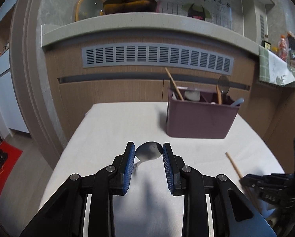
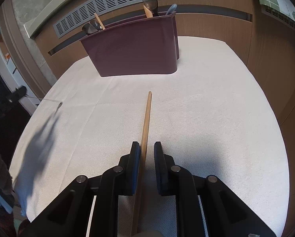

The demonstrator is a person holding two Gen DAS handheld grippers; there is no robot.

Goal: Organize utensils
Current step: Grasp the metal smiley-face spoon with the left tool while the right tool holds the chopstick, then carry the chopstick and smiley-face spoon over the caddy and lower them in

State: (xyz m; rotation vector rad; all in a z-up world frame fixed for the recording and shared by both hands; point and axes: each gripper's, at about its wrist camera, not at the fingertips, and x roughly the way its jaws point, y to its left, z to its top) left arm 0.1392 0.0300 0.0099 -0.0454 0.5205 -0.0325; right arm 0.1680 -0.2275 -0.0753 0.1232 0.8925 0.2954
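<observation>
Already your left gripper [image 1: 149,152] pinches the metal spoon [image 1: 148,151] by its bowl, lifted toward the maroon caddy [image 1: 199,118] ahead, while your right gripper [image 2: 147,150], jaws narrowly parted, straddles the wooden chopstick [image 2: 146,118] lying on the table [image 2: 206,118].

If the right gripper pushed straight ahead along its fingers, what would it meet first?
Probably the white tablecloth, since the right gripper tilts downward along the wooden chopstick; beyond that stands the maroon utensil holder. Depth is uncertain.
</observation>
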